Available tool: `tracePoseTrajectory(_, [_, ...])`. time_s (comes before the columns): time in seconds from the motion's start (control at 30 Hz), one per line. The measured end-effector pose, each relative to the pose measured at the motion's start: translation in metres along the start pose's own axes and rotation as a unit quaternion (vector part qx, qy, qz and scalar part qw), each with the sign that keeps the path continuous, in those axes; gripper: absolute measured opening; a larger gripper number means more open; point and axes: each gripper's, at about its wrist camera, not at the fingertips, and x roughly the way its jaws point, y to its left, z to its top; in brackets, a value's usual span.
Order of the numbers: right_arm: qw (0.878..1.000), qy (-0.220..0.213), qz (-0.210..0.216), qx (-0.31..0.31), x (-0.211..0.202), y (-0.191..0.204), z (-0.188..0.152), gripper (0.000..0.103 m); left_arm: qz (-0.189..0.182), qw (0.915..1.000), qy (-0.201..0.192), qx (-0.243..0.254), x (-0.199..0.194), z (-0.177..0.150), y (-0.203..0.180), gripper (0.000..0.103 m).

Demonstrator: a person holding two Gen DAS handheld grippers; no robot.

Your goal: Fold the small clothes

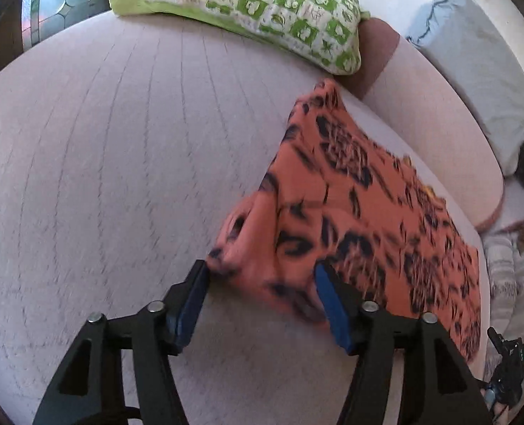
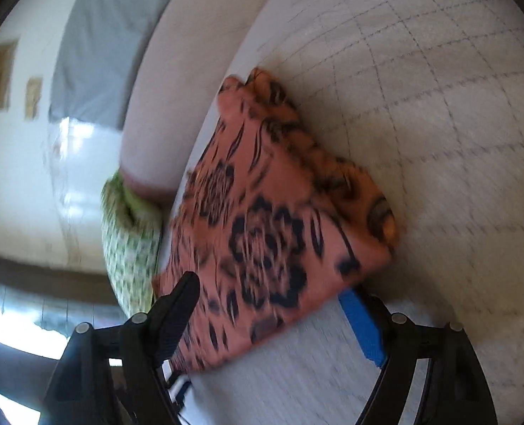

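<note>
Garment: the orange cloth (image 1: pixel 350 212) with black flowers is lying on the quilted bed (image 1: pixel 120 159), near its edge, already doubled over.
Left gripper (image 1: pixel 262 283): jaws are standing spread, straddling the cloth's near corner, apparently not clamping it.
Right gripper (image 2: pixel 272 294): jaws are standing spread around the opposite end; whether they are touching the fabric, I cannot tell.
Long axis: it is running away from the left jaws, toward the green pillow (image 1: pixel 262 7).
Nearer: both are equally close, one at each end.
</note>
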Motion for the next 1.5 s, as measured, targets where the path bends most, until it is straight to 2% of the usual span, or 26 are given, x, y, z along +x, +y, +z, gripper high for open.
tracePoseTrajectory(0.07, [1.000,-0.005,-0.010,0.018,0.009,0.004,0.009,0.080,0.002,0.9996,0.004,-0.028,0.006,0.011,-0.002,0.063])
tracePoseTrajectory(0.13, [0.999,-0.006,-0.032,0.014,0.012,0.004,0.023,0.062,0.021,0.9994,0.011,-0.024,0.015,0.017,-0.003,0.017])
tracePoseTrajectory(0.17, [0.999,-0.004,-0.040,0.018,0.015,0.005,0.025,0.035,0.016,0.9990,0.022,-0.035,0.020,0.022,-0.002,0.015])
tracePoseTrajectory(0.2, [0.999,0.003,-0.049,0.013,0.022,0.005,0.028,0.026,0.014,0.9988,0.023,-0.041,0.021,0.024,-0.001,0.014])
tracePoseTrajectory(0.27, [0.998,0.005,-0.061,-0.003,0.020,0.008,0.031,0.021,0.016,0.9991,0.019,-0.035,0.017,0.030,-0.005,0.013])
tracePoseTrajectory(0.47, [0.995,-0.032,-0.041,-0.084,-0.015,0.063,0.029,0.015,0.001,0.9984,-0.056,0.009,-0.037,0.039,-0.035,0.012])
tracePoseTrajectory(0.57, [0.994,-0.047,-0.026,-0.092,-0.034,0.078,0.024,0.015,-0.009,0.9961,-0.084,0.026,-0.066,0.032,-0.048,0.012])
tracePoseTrajectory(0.67, [0.992,-0.054,-0.017,-0.109,-0.061,0.085,0.011,0.014,-0.019,0.9944,-0.101,0.026,-0.096,0.019,-0.042,0.012])
tracePoseTrajectory(0.8, [0.991,-0.037,-0.022,-0.127,-0.107,0.060,-0.030,0.014,-0.018,0.9947,-0.095,0.035,-0.130,-0.029,-0.017,0.013])
tracePoseTrajectory(0.83, [0.991,-0.029,-0.029,-0.129,-0.113,0.051,-0.039,0.015,-0.008,0.9955,-0.088,0.036,-0.129,-0.044,-0.008,0.014])
tracePoseTrajectory(0.9, [0.989,0.009,-0.069,-0.129,-0.120,0.009,-0.065,0.019,0.019,0.9980,-0.046,0.038,-0.113,-0.071,0.012,0.018])
tracePoseTrajectory(0.97, [0.985,0.036,-0.111,-0.125,-0.118,-0.022,-0.075,0.022,0.053,0.9981,0.006,0.031,-0.086,-0.087,0.035,0.018])
tracePoseTrajectory(1.0, [0.985,0.039,-0.126,-0.114,-0.122,-0.037,-0.078,0.030,0.055,0.9981,0.020,0.017,-0.079,-0.089,0.048,0.029])
tracePoseTrajectory(1.03, [0.985,0.033,-0.124,-0.112,-0.130,-0.044,-0.078,0.038,0.048,0.9986,0.021,0.008,-0.080,-0.087,0.054,0.032])
tracePoseTrajectory(1.07, [0.985,0.021,-0.127,-0.117,-0.138,-0.043,-0.078,0.055,0.043,0.9990,0.010,0.001,-0.088,-0.081,0.058,0.034])
tracePoseTrajectory(1.1, [0.983,0.001,-0.135,-0.128,-0.149,-0.040,-0.077,0.065,0.047,0.9989,-0.007,0.004,-0.096,-0.077,0.057,0.034])
tracePoseTrajectory(1.13, [0.978,-0.024,-0.146,-0.150,-0.160,-0.030,-0.074,0.065,0.056,0.9980,-0.027,0.010,-0.104,-0.071,0.054,0.035])
tracePoseTrajectory(1.2, [0.971,-0.044,-0.147,-0.181,-0.173,-0.012,-0.064,0.065,0.064,0.9956,-0.062,0.029,-0.119,-0.060,0.042,0.036])
tracePoseTrajectory(1.27, [0.968,-0.053,-0.120,-0.213,-0.178,0.016,-0.055,0.065,0.050,0.9944,-0.081,0.045,-0.126,-0.050,0.028,0.038])
tracePoseTrajectory(1.33, [0.966,-0.024,-0.085,-0.244,-0.165,0.042,-0.053,0.071,0.029,0.9931,-0.091,0.067,-0.126,-0.046,0.005,0.045])
tracePoseTrajectory(1.4, [0.969,0.029,-0.050,-0.240,-0.136,0.050,-0.053,0.072,0.013,0.9917,-0.089,0.092,-0.119,-0.049,-0.015,0.048])
tracePoseTrajectory(1.43, [0.970,0.046,-0.055,-0.231,-0.124,0.047,-0.055,0.072,0.006,0.9912,-0.082,0.104,-0.111,-0.053,-0.022,0.049])
tracePoseTrajectory(1.47, [0.971,0.070,-0.085,-0.211,-0.109,0.032,-0.055,0.072,0.009,0.9907,-0.071,0.115,-0.101,-0.054,-0.027,0.050])
tracePoseTrajectory(1.5, [0.973,0.072,-0.115,-0.185,-0.106,0.012,-0.055,0.072,0.024,0.9901,-0.052,0.128,-0.086,-0.058,-0.030,0.050])
